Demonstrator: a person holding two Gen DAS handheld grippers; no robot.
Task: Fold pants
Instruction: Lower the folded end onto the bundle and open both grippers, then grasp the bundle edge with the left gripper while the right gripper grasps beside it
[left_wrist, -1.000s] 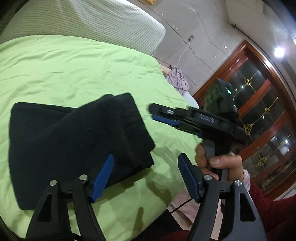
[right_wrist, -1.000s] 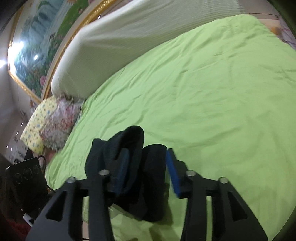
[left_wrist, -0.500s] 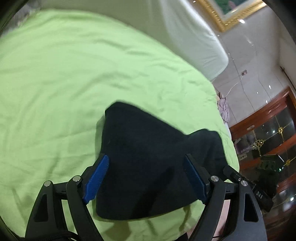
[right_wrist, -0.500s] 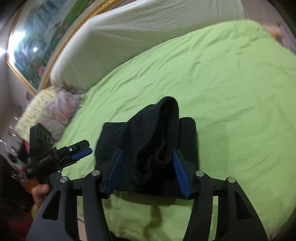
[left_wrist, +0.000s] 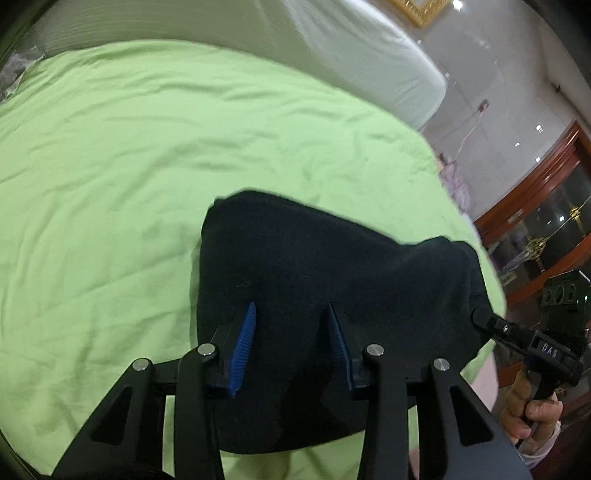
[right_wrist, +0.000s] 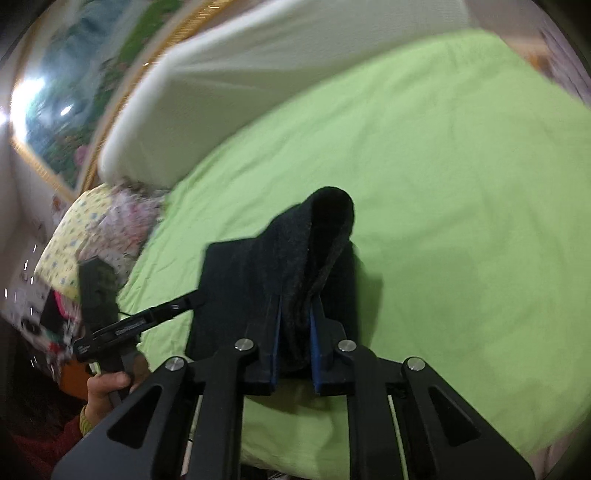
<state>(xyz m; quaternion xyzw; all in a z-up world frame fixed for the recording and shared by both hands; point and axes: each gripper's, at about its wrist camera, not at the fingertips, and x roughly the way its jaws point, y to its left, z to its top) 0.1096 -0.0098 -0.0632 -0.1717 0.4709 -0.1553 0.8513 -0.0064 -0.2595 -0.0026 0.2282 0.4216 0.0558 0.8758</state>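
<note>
Black pants (left_wrist: 332, 266) (folded) on green bedsheet (left_wrist: 129, 147)

We see wide bed under wrinkled lime-green sheet (left_wrist: 155, 155) — long white bolster (left_wrist: 332, 48) along its far edge. Gold-framed landscape painting (right_wrist: 70, 96) on wall behind, bright lamp glare on it. Pale glossy wall tiles (left_wrist: 491, 85) beside dark red wooden cabinet with glass doors (left_wrist: 546, 221). Floral pillows (right_wrist: 99, 232) piled at bed's corner — blurred.
</note>
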